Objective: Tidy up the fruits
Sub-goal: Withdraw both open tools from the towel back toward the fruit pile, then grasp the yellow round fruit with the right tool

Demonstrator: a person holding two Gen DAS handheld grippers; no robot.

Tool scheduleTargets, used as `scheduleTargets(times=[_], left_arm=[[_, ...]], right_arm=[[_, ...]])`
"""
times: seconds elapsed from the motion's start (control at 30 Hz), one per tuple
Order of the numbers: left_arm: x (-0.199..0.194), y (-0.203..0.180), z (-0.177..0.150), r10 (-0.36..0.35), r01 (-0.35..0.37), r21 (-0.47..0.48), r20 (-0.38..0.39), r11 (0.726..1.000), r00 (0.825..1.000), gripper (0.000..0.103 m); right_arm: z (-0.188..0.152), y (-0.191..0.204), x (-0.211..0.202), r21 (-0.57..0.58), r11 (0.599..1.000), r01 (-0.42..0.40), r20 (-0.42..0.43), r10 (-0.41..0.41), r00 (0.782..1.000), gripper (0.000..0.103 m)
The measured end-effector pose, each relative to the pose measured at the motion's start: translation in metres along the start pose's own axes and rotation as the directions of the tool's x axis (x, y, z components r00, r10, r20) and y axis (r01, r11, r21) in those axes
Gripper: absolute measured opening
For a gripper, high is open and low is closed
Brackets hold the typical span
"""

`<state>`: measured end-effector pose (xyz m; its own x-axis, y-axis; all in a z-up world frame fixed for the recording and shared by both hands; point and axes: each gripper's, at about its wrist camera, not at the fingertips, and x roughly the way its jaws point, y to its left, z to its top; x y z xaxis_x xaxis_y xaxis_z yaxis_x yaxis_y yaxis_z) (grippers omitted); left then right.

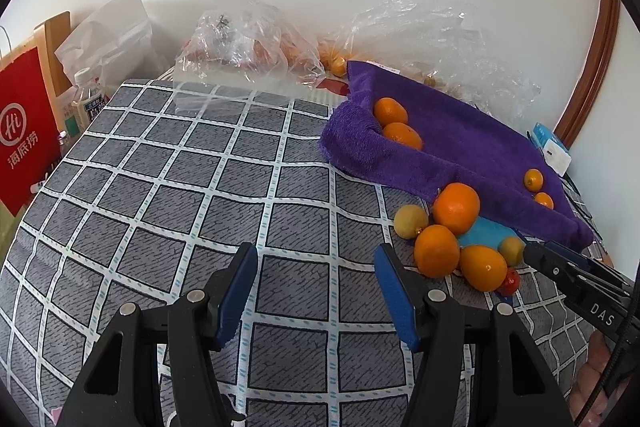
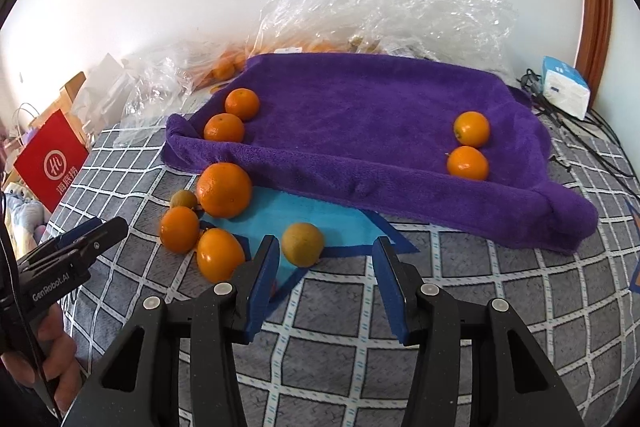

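A purple towel-lined tray holds two oranges at its left end and two at its right end. In front of it, on a blue paper, lie a big orange, two smaller oranges, two yellow-green fruits and a small red fruit. My right gripper is open and empty, just short of the near yellow-green fruit. My left gripper is open and empty over the checked cloth, left of the pile.
A grey checked cloth covers the table. Clear plastic bags with more fruit lie at the back by the wall. A red paper bag and bottles stand at the left. A white-blue box and cables sit at the right.
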<state>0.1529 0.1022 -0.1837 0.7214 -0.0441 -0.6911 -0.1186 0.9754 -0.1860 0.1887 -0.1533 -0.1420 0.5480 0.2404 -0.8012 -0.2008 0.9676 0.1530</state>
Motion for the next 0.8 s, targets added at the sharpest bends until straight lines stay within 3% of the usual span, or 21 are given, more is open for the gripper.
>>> scheduleTargets(times=[0.37,0.63,0.8], left_arm=[[0.001,0.000,0.001,-0.003,0.003,-0.003,-0.007,1.000,1.000,0.059],[0.002,-0.001,0.000,-0.004,0.004,0.003,-0.006,1.000,1.000,0.059],[0.001,-0.001,0.000,-0.005,0.005,0.003,-0.006,1.000,1.000,0.059]], right_arm=[[0.005,0.003,0.031,0.035,0.999,-0.036,-0.089,0.039,0.995,0.031],[0.004,0.002,0.028,0.043,0.999,-0.019,-0.069,0.022,0.997,0.027],[0.004,-0.009,0.012,0.042,0.998,0.038,-0.028,-0.037,0.999,0.027]])
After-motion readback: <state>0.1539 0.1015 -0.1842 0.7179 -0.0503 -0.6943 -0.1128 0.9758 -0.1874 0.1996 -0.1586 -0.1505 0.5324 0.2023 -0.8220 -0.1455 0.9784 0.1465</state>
